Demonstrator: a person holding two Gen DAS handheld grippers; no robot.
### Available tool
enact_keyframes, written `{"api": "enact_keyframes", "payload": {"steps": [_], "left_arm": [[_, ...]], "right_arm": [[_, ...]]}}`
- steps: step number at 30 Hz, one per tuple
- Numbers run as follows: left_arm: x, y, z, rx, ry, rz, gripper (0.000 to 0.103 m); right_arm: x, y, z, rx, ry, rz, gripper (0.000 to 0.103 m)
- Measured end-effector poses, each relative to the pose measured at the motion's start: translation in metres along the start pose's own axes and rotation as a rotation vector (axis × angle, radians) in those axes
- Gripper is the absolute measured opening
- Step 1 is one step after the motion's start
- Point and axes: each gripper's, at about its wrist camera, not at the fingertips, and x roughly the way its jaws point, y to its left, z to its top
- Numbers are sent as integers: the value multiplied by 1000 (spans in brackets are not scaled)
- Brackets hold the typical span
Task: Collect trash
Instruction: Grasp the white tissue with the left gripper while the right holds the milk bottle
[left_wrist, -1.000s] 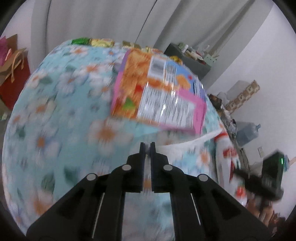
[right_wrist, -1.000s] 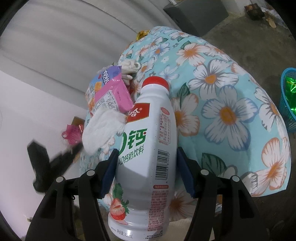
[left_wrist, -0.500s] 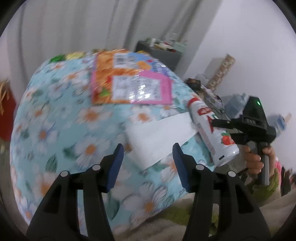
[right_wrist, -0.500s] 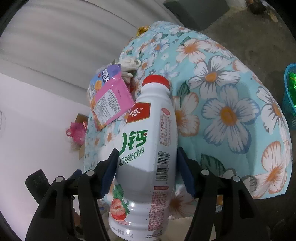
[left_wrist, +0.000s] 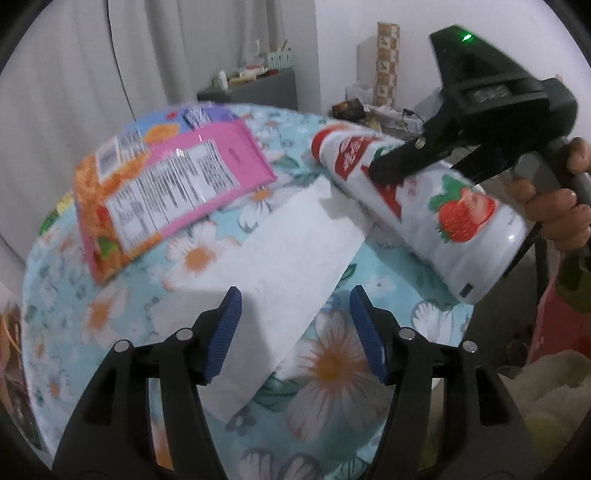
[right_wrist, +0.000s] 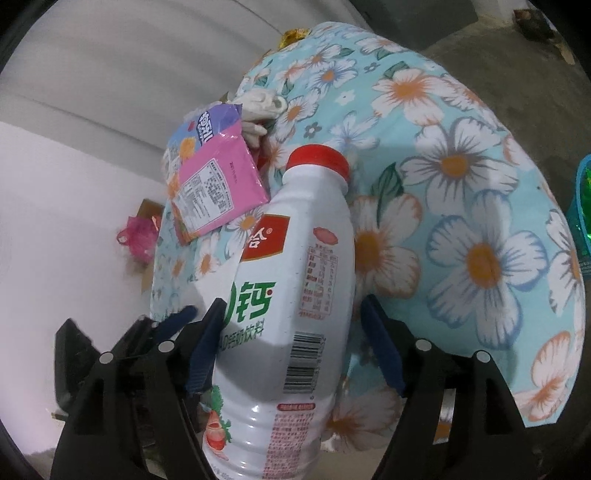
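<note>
white milk bottle (right_wrist: 291, 295) lies on flowered worktop (right_wrist: 480, 206), red cap pointing away, between right tongs (right_wrist: 291, 347); jaws opening, right pad clear of bottle. white tissue (left_wrist: 280, 280) just beside bottle, partly under it. left tongs (left_wrist: 295, 332) over near end of tissue, jaws opening, nothing gripped. pink snack bag (left_wrist: 166, 192) beyond tissue, left of bottle cap.

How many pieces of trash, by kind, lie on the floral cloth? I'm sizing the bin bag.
White plastic drink bottle with red cap: 1
Pink and orange foil snack packet: 1
Flat white paper tissue: 1
Crumpled white tissue wad: 1
Total: 4
</note>
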Motion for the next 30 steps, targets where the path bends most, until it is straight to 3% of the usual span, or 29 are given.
{"api": "enact_keyframes", "payload": {"steps": [3,7,10,15,20,30], "left_arm": [[6,2,-3,-17,7,-15,57],[9,9,-4,-66,9,-43,57],[12,18,0,-130,14,-47,48],[23,38,6,-234,36,-42,20],[25,52,4,-323,32,-42,6],[4,74,2,-455,-1,-21,3]], "right_arm": [[-4,-5,0,19,6,48,62],[-20,-20,-5,65,0,61,62],[-31,-26,-8,76,-19,43,62],[-31,-26,-7,75,-10,26,62],[-18,-23,-8,82,-1,25,68],[-21,-24,-14,138,-53,47,66]]}}
